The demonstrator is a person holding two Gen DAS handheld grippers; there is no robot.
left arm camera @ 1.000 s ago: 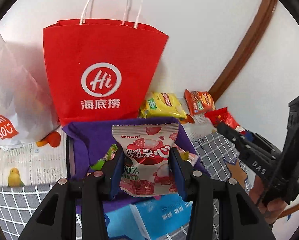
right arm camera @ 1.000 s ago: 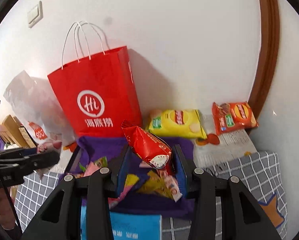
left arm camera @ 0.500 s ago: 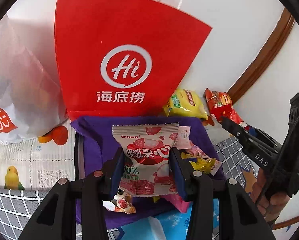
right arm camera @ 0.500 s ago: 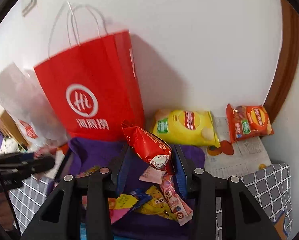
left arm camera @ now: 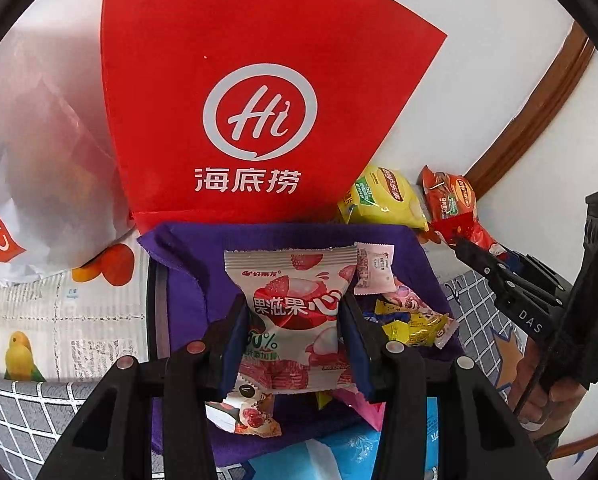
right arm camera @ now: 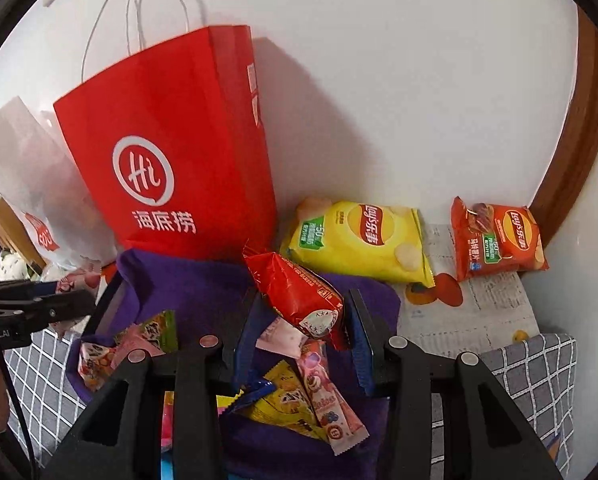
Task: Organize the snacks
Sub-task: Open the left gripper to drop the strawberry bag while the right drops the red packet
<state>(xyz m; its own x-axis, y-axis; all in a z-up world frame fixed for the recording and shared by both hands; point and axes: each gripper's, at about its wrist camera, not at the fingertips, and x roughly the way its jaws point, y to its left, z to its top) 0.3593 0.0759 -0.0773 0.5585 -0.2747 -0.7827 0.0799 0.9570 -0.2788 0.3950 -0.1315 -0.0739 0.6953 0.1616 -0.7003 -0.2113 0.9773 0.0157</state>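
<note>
While both of my grippers hang over the purple-lined bin [right arm camera: 171,280], which sits against the foot of the red paper bag [right arm camera: 171,140] toward the back edge of the surface, the biggest thing that could go wrong is that bag: it stands tall and light just behind the bin, and a forward swing of either arm could tip it onto the snacks. The yellow chip bag [right arm camera: 363,240] and the orange chip bag [right arm camera: 495,236] lie at the back right, against the wall, well clear of my reach.

My left gripper [left arm camera: 295,324] is clenched on the pink lychee packet [left arm camera: 295,304], pinching only its lower half, so the puffy film could slide out or burst if I squeeze harder. My right gripper [right arm camera: 299,328] grips the red snack packet [right arm camera: 299,292] by one corner; it sits tilted, and I judge it likelier to twist loose and land among the small candies [right arm camera: 307,396] already lying in the bin.
</note>
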